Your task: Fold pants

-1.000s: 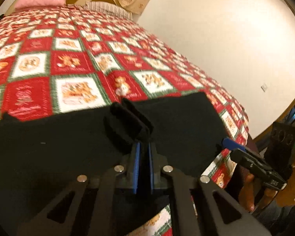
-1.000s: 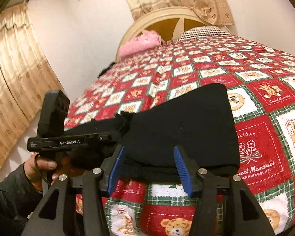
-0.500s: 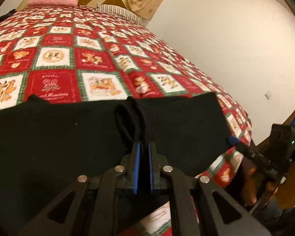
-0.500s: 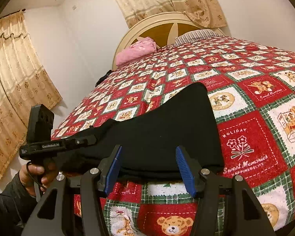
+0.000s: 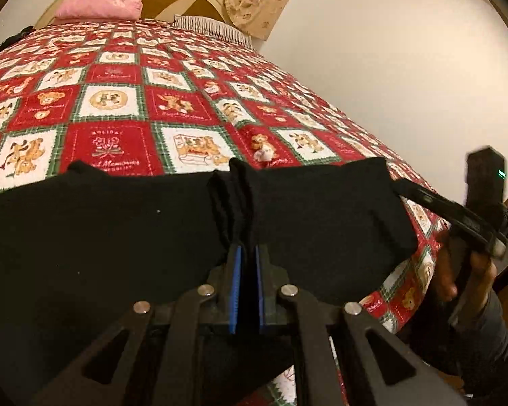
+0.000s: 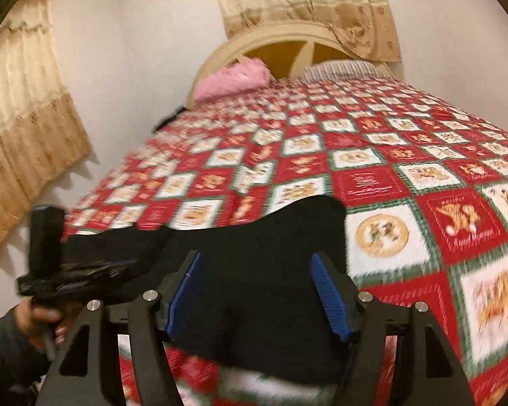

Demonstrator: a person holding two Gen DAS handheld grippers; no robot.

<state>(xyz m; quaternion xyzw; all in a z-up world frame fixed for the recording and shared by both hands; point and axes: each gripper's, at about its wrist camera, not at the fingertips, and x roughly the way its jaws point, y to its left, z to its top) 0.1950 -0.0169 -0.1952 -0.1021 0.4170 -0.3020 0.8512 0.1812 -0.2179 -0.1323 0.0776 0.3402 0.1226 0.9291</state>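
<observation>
Your left gripper (image 5: 246, 253) was clamped on a bunched fold of the black pants (image 5: 101, 237), which lay across the near edge of the quilt (image 5: 118, 108). Your right gripper (image 6: 259, 291) stood with its fingers apart over the pants' other end; the blur hid whether they touched the cloth. The dark fabric showed no clear seams, and its lower part was cut off.
</observation>
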